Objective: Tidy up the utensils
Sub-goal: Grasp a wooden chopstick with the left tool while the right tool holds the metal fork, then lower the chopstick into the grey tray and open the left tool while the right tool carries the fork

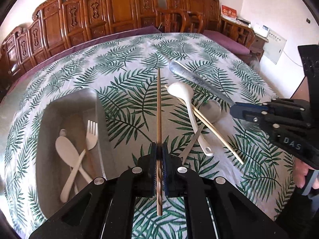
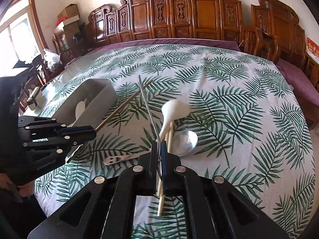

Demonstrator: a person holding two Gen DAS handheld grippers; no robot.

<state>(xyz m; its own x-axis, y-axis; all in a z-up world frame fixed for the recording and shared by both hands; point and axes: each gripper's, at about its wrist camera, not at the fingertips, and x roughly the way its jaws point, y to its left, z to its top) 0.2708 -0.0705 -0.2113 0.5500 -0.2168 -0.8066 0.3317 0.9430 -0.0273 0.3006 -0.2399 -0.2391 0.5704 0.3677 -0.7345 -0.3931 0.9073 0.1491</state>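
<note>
Two grippers are in my charge, both clamped on long utensils above a table under a palm-leaf tablecloth (image 1: 127, 63).

1. My left gripper (image 1: 159, 149): jaws pressed tight on a dark brown chopstick (image 1: 159, 107), which juts straight ahead past the pads and also trails back beneath them. In the right wrist view the same gripper (image 2: 92, 131) enters from the left, the chopstick slanting away from it over the cloth.

2. My right gripper (image 2: 159, 149): jaws pinched on a thin metal utensil (image 2: 147, 107), seen edge-on, so I cannot tell its kind from there. In the left wrist view it looks like a broad flat metal blade or handle (image 1: 199, 79) rising from that gripper (image 1: 232, 110) at the right.

3. Loose on the cloth, between the grippers: a white ceramic spoon (image 1: 189, 107), a pale chopstick (image 1: 215, 131) touching it, and a metal spoon (image 1: 211, 110) lying beside them with its handle running beneath both.

4. To the left: a grey tray (image 1: 65, 101) holding a white plastic fork (image 1: 92, 135) and a white plastic spoon (image 1: 65, 151), crossed.

5. Beyond the table: carved wooden chairs (image 1: 119, 12) along the wall.
</note>
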